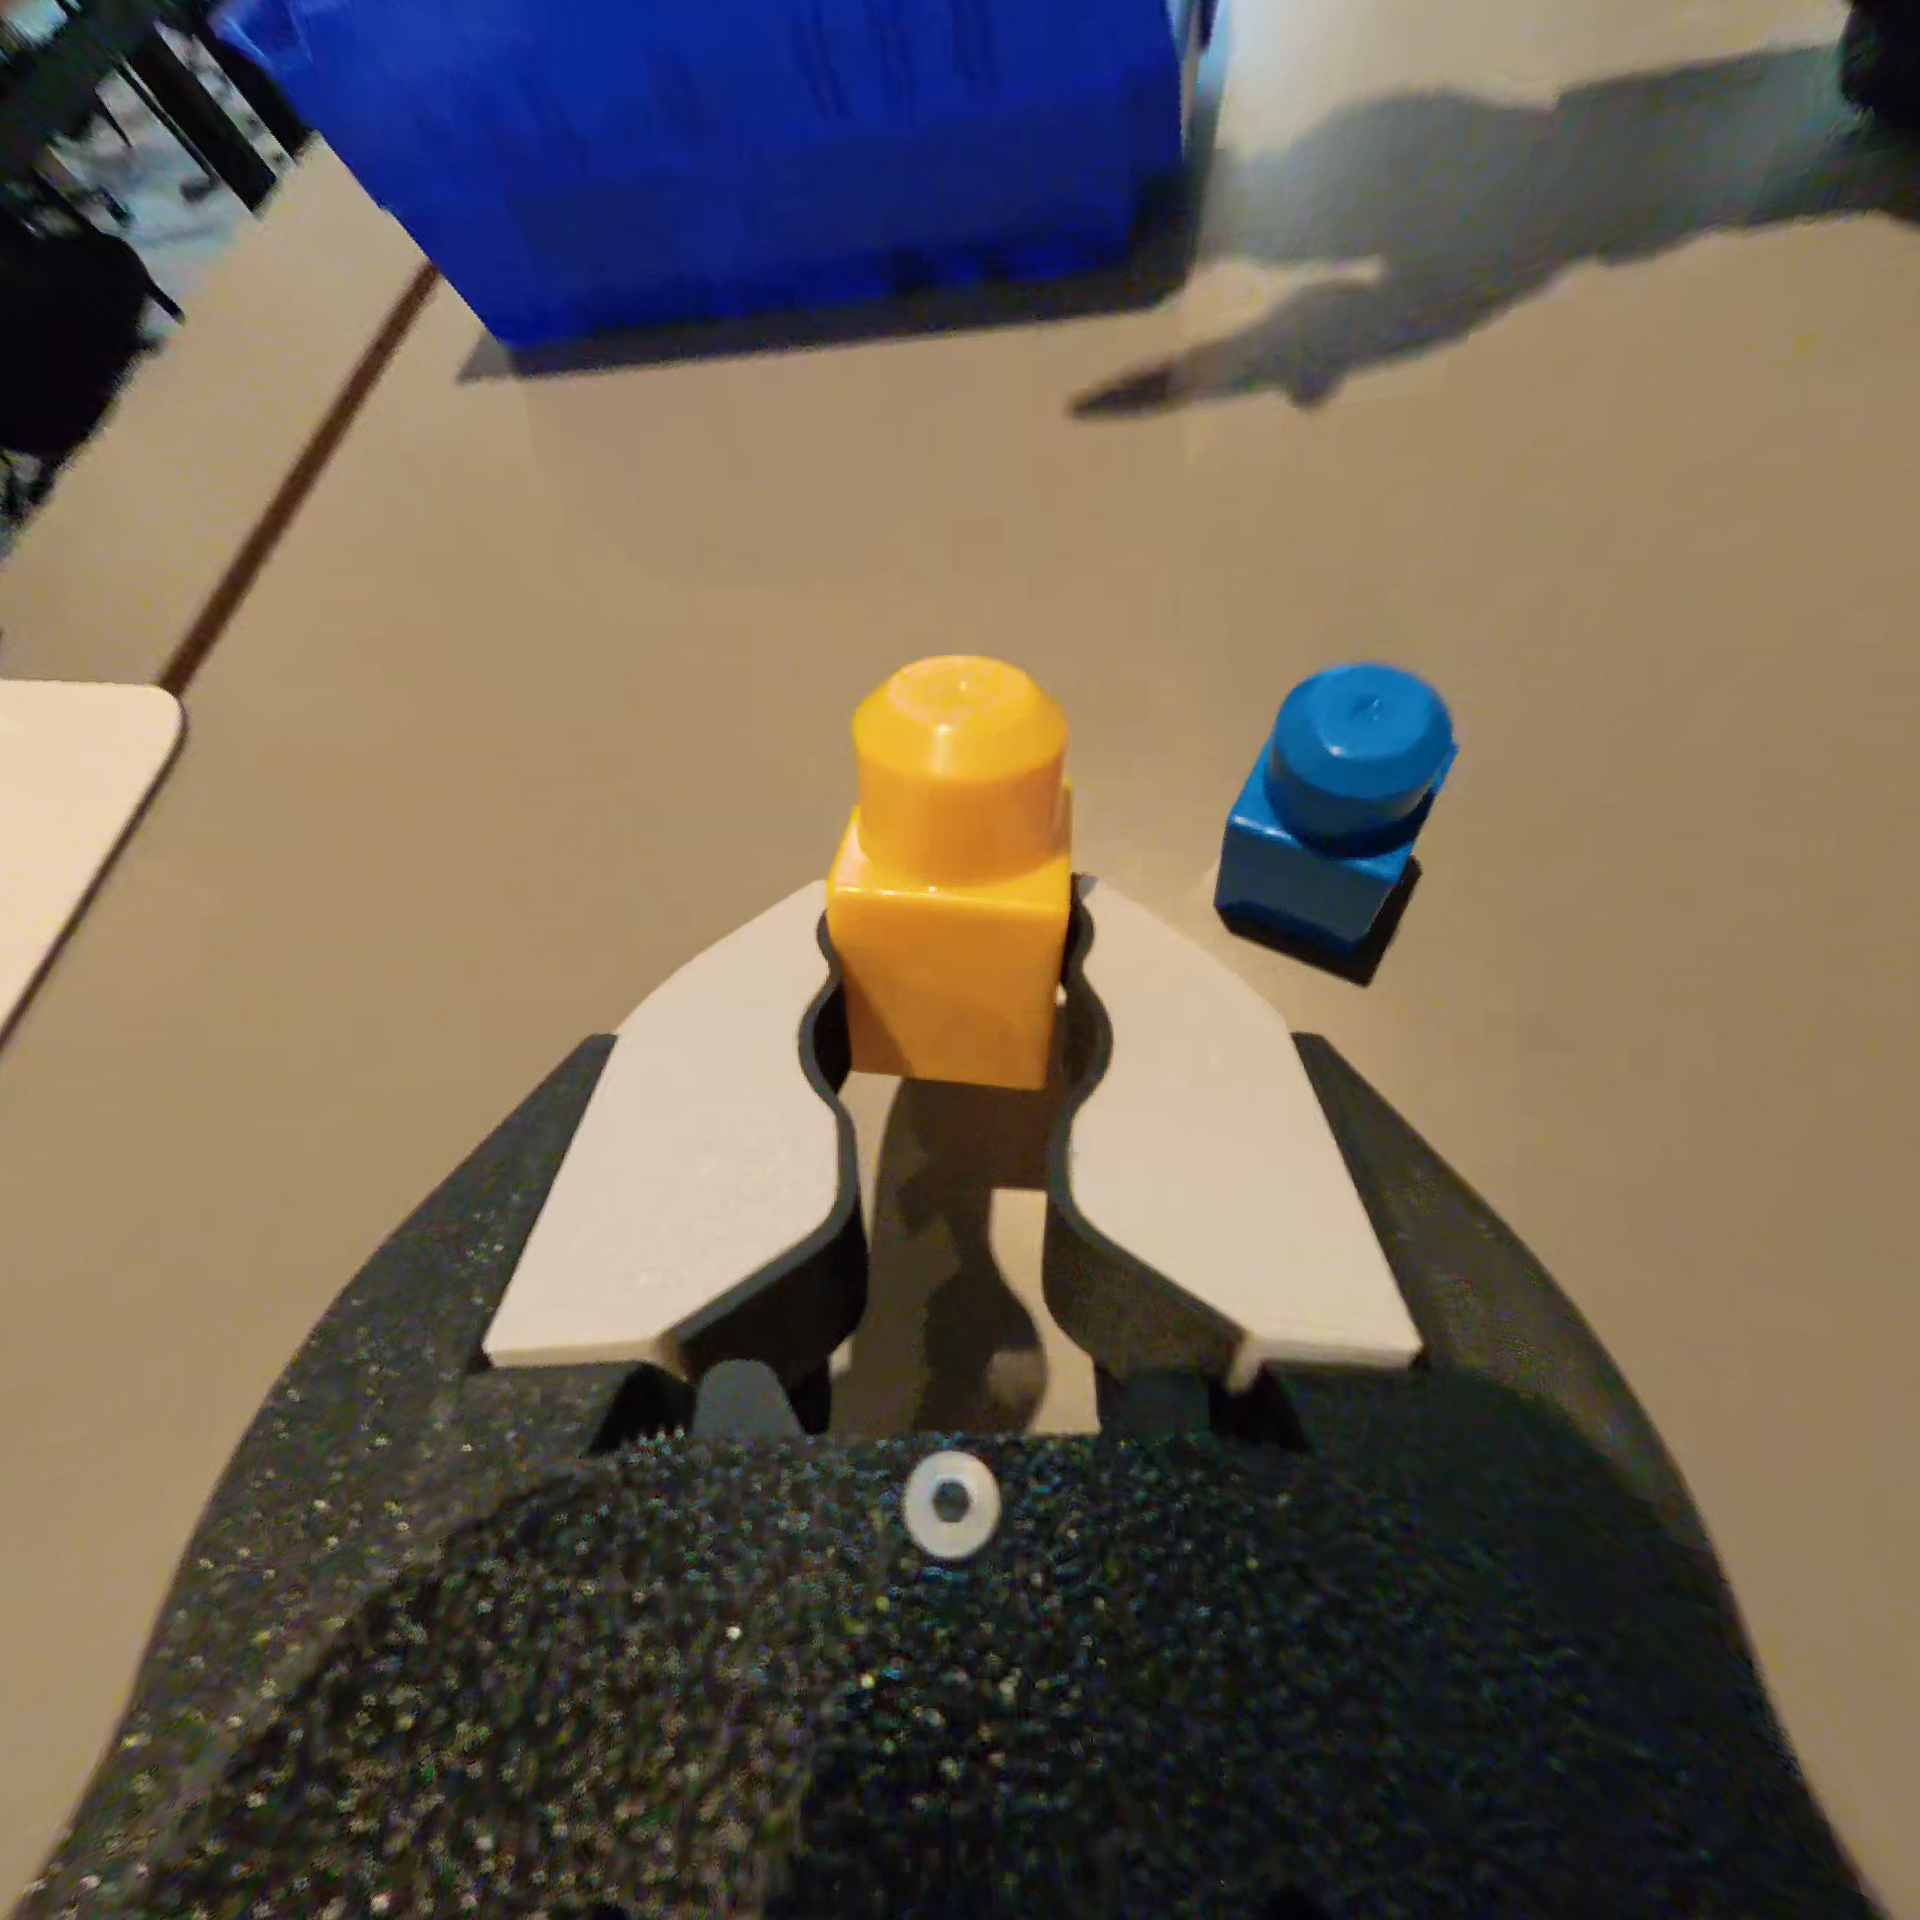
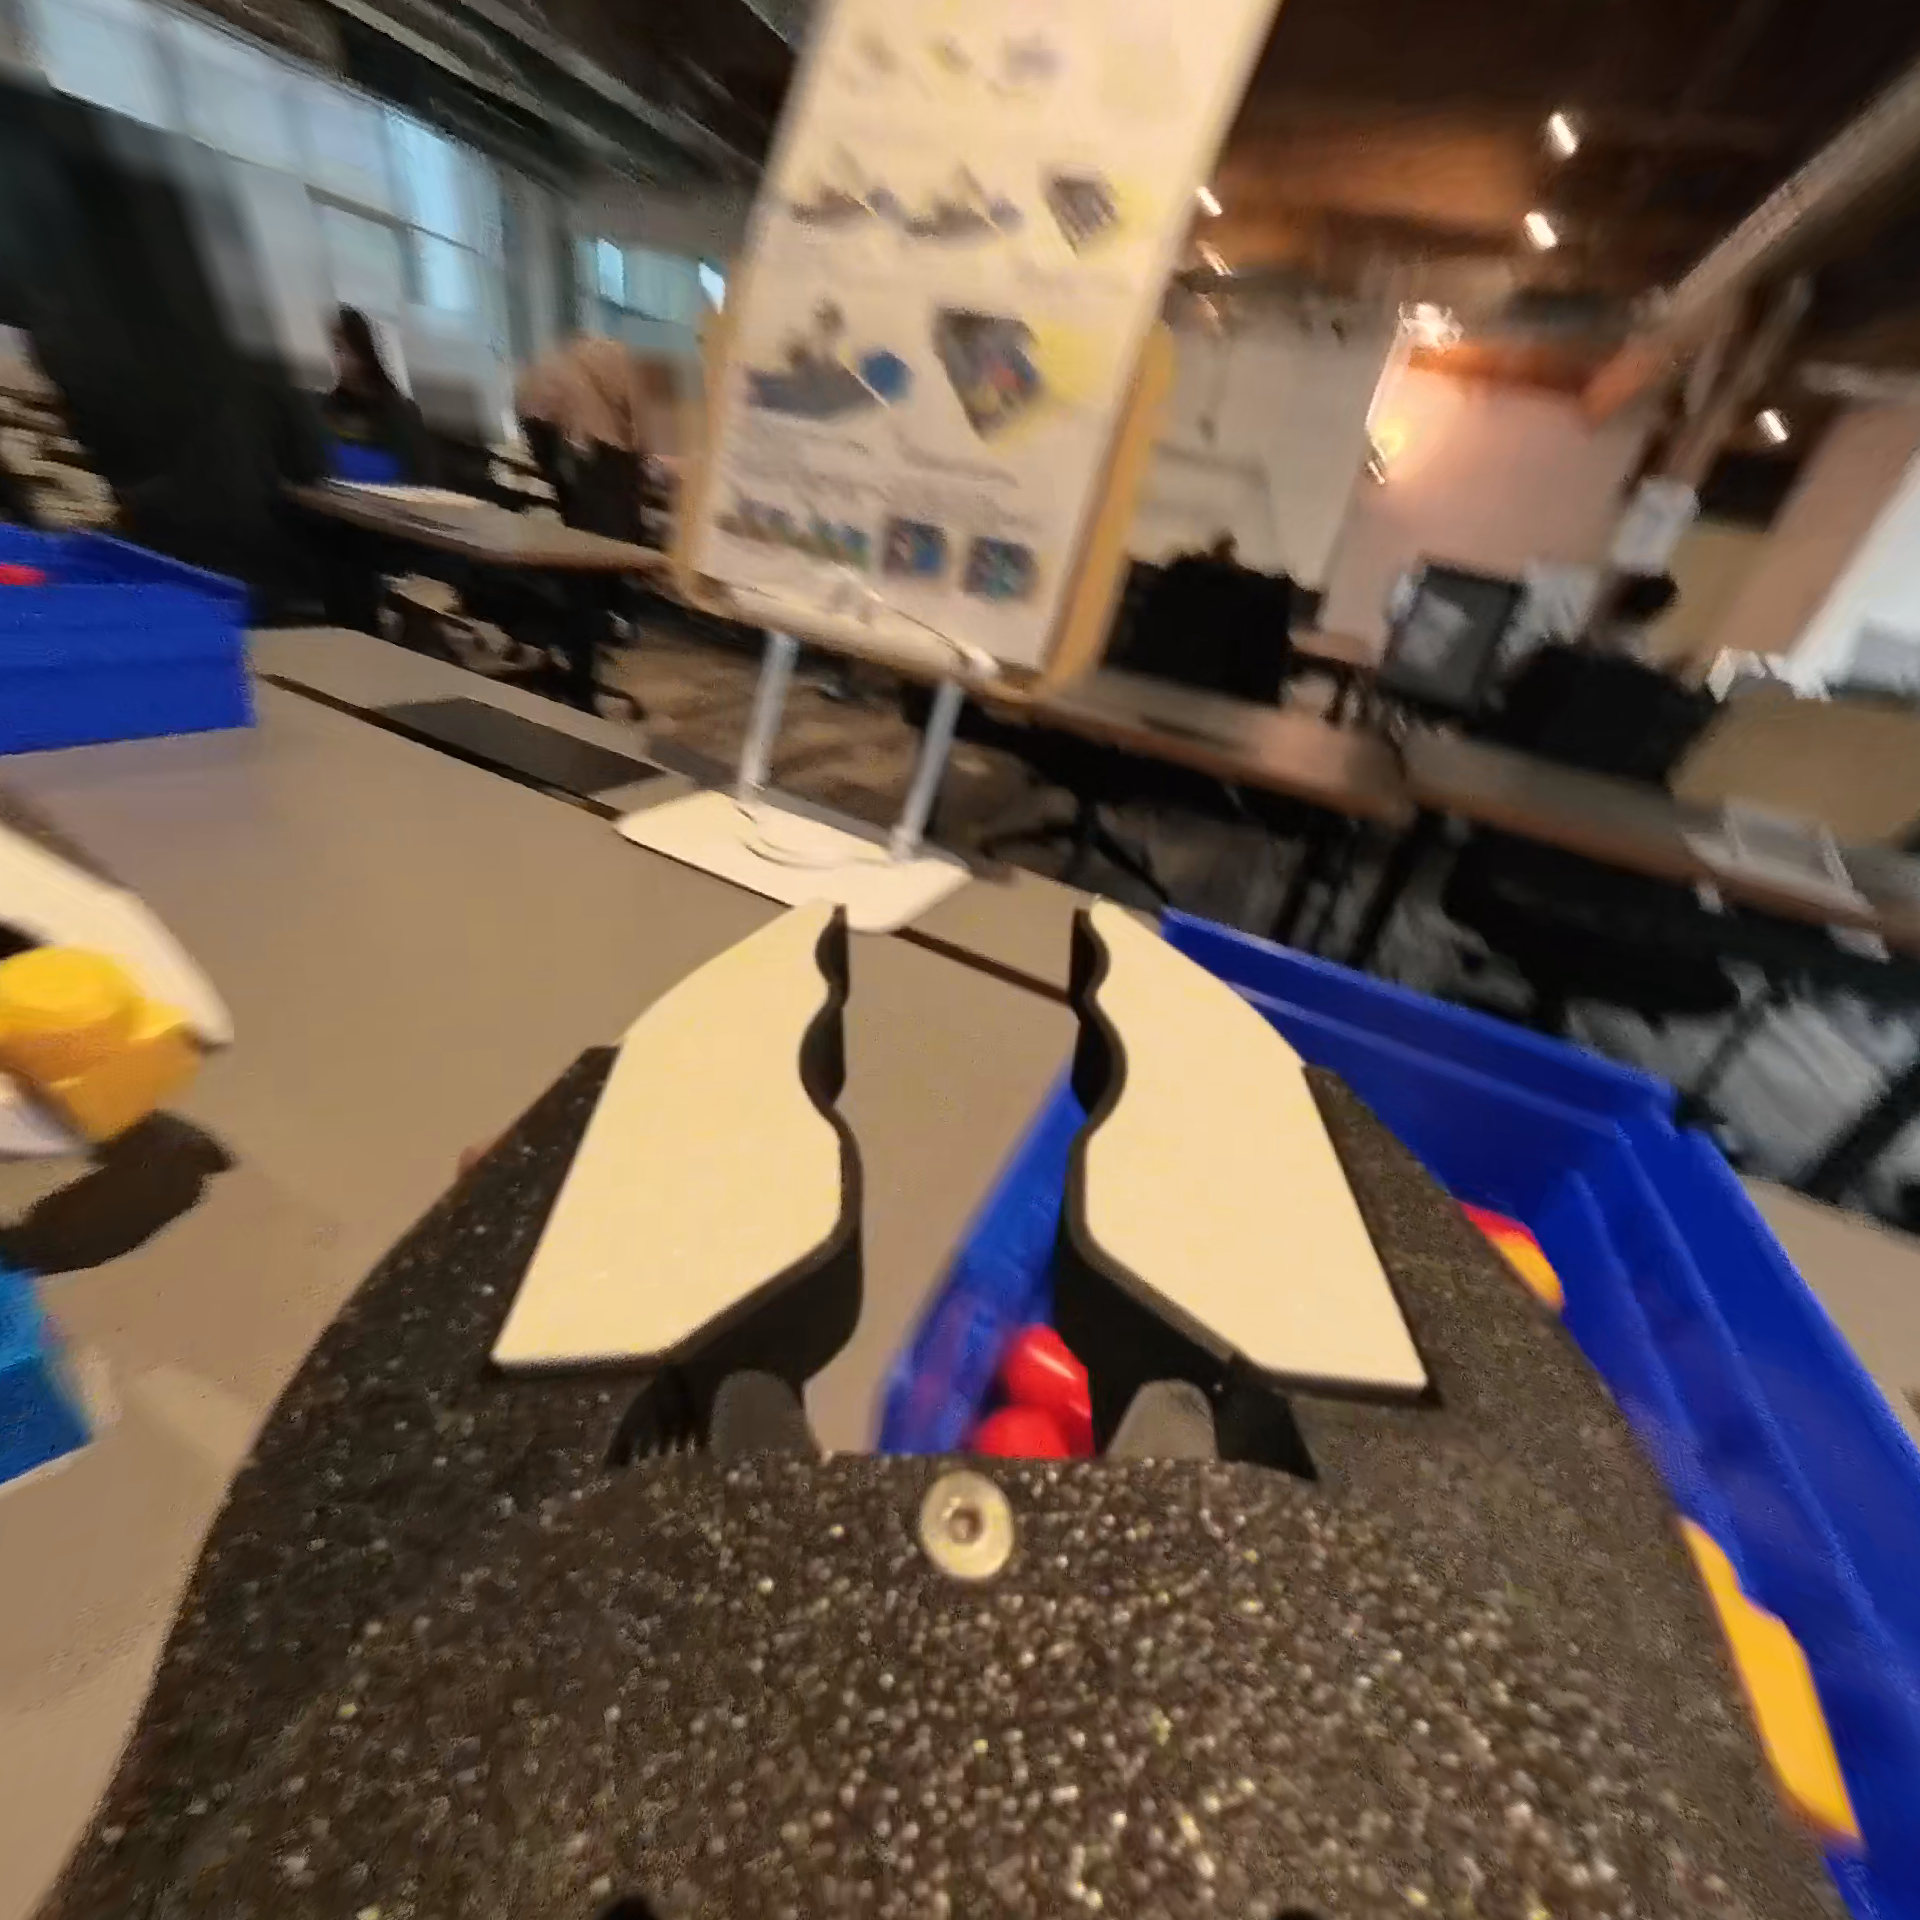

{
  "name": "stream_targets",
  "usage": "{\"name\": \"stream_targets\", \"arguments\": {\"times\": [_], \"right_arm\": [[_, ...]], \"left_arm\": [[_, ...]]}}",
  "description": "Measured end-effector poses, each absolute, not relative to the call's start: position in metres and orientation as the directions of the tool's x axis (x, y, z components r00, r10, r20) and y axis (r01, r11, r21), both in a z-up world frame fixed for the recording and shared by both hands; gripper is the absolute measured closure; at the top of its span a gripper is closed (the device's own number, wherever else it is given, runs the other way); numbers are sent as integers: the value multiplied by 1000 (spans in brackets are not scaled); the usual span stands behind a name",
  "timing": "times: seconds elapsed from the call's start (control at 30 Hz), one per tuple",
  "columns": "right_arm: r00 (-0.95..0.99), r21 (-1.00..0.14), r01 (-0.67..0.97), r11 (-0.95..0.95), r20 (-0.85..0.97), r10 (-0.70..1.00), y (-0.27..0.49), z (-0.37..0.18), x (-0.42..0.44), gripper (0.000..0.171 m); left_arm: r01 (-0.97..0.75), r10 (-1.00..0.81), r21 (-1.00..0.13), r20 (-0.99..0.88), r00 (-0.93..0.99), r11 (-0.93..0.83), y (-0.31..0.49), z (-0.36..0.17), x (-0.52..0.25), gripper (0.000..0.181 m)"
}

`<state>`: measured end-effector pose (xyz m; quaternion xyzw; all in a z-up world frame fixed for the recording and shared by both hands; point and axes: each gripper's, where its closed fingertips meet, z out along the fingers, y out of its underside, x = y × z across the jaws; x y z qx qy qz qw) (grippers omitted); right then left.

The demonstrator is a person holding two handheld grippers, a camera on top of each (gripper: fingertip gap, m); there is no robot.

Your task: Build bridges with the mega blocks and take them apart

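In the left wrist view my left gripper [image 1: 951, 914] is shut on a yellow one-stud block [image 1: 951, 914] and holds it upright just above the grey table [image 1: 623, 727]. A blue one-stud block [image 1: 1335, 821] stands on the table just to its right, apart from it. In the right wrist view my right gripper [image 2: 956, 935] is open and empty, raised above the near left corner of a blue bin [image 2: 1507, 1164] that holds red blocks [image 2: 1034, 1392] and yellow ones. The left gripper with the yellow block [image 2: 88, 1029] shows at the far left there, and a blue block [image 2: 26, 1382] below it.
A second blue bin [image 1: 748, 156] stands at the far side of the table, also seen in the right wrist view [image 2: 114, 644]. A white sign stand [image 2: 914, 416] with its base [image 2: 790, 852] sits beyond the gripper. Other tables, chairs and seated people are farther off. The grippers' ends are close to 25 centimeters from one another.
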<state>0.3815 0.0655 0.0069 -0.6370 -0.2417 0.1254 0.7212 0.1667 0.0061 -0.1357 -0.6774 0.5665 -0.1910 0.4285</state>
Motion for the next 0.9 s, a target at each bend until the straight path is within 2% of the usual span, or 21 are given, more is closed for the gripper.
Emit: {"name": "stream_targets", "arguments": {"times": [0.1,0.23,0.37,0.67,0.8,0.9], "right_arm": [[720,-949,183,257,307,622,32,10,319,134],[471,-894,330,302,434,768,-9,-26,234,132],[351,-866,396,304,449,822,-33,-51,187,132],[287,-865,431,259,403,869,-40,-68,171,129],[279,-853,449,267,418,865,-40,-71,171,141],[274,-853,458,252,405,873,-40,-72,172,142]], "left_arm": [[-591,-904,-801,-318,286,95,6,-123,169,145],[-621,-843,-758,-456,284,201,6,-113,171,145],[-633,-809,-724,-529,256,273,1,-109,175,145],[-617,-782,-688,-597,181,382,-15,-103,185,144],[-606,-791,-693,-589,163,391,-18,-104,188,144],[-600,-801,-701,-577,160,385,-19,-105,188,144]]}}
